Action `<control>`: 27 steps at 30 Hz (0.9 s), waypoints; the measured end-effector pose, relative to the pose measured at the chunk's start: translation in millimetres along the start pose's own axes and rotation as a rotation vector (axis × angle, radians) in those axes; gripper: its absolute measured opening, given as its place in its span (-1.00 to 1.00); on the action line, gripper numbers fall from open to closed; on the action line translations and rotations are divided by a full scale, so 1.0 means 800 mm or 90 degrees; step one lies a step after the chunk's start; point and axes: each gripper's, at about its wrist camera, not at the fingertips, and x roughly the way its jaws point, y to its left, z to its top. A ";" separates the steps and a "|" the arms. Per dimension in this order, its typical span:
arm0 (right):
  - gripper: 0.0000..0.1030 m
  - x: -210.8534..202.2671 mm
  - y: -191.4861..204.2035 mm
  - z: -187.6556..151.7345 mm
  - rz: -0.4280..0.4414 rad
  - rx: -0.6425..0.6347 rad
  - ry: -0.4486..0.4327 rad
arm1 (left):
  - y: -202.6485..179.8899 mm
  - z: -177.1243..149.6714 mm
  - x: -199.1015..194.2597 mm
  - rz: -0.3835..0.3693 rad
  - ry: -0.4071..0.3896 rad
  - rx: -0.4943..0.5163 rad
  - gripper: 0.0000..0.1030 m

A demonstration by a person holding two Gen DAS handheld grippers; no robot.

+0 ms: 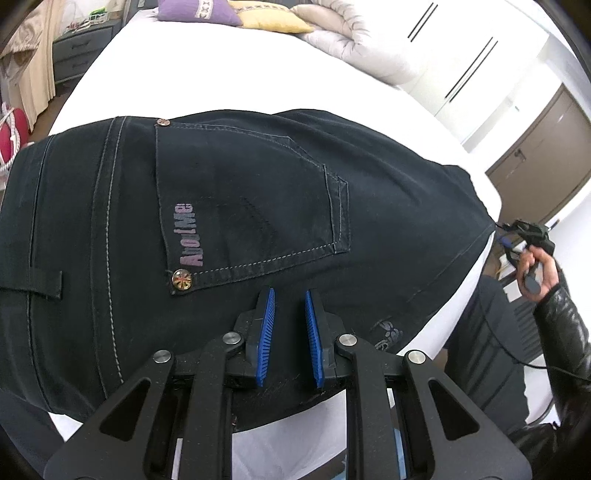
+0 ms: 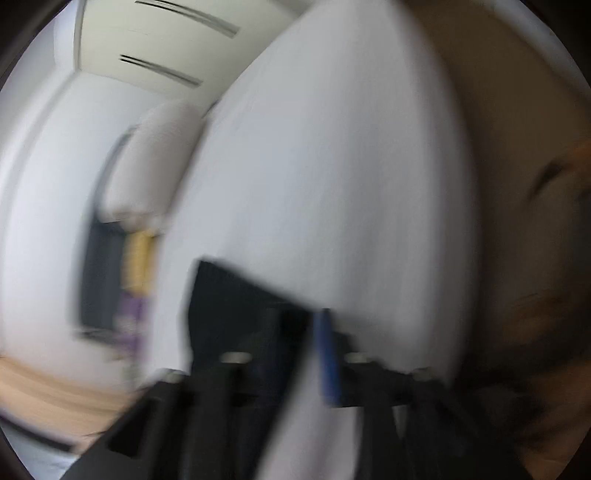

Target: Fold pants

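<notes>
The pants (image 1: 240,221) are dark, near-black denim with pale contrast stitching, spread flat across the near part of a white bed (image 1: 221,74). A back pocket (image 1: 255,199) faces up, bearing faded pink lettering along one edge and a round metal rivet (image 1: 182,279) at its lower corner, with a smaller rivet at its top corner. A belt loop (image 1: 44,284) shows at the left, and a faint embroidered mark sits near the hem at the lower right.

On the far end of the bed lie a purple pillow (image 1: 195,11), a yellow pillow (image 1: 273,18) and a pale quilt (image 1: 354,40). A grey drawer unit (image 1: 81,51) stands beside the bed; its contents are hidden.

The left claw (image 1: 290,299) hovers over the pants just below the pocket, its blue pads (image 1: 266,332) parted with dark cloth showing in the gap, nothing held between them.

The right claw (image 1: 528,230) is seen from the left view beside the far right edge of the pants, held in a hand (image 1: 537,269) with a black leather sleeve. Its own view is heavily blurred: one blue pad (image 2: 327,358) and a dark piece of cloth (image 2: 236,295) over the white bed are visible, but whether it is parted or clamped cannot be told
</notes>
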 end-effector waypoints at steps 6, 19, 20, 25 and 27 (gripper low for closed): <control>-0.27 -0.052 0.088 -0.110 0.170 -0.203 0.200 | 0.010 -0.005 -0.006 -0.012 -0.019 -0.006 -0.67; -0.27 0.030 0.160 -0.347 0.294 -0.165 0.579 | 0.028 -0.017 -0.018 -0.036 -0.036 -0.020 -0.67; -0.25 0.032 0.157 -0.350 0.294 -0.157 0.586 | 0.028 -0.018 -0.018 -0.036 -0.035 -0.018 -0.67; -0.23 0.042 0.146 -0.355 0.281 -0.132 0.606 | 0.031 -0.019 -0.020 -0.036 -0.035 -0.018 -0.67; -0.10 0.045 0.143 -0.360 0.281 -0.119 0.609 | 0.030 -0.018 -0.019 -0.035 -0.035 -0.018 -0.67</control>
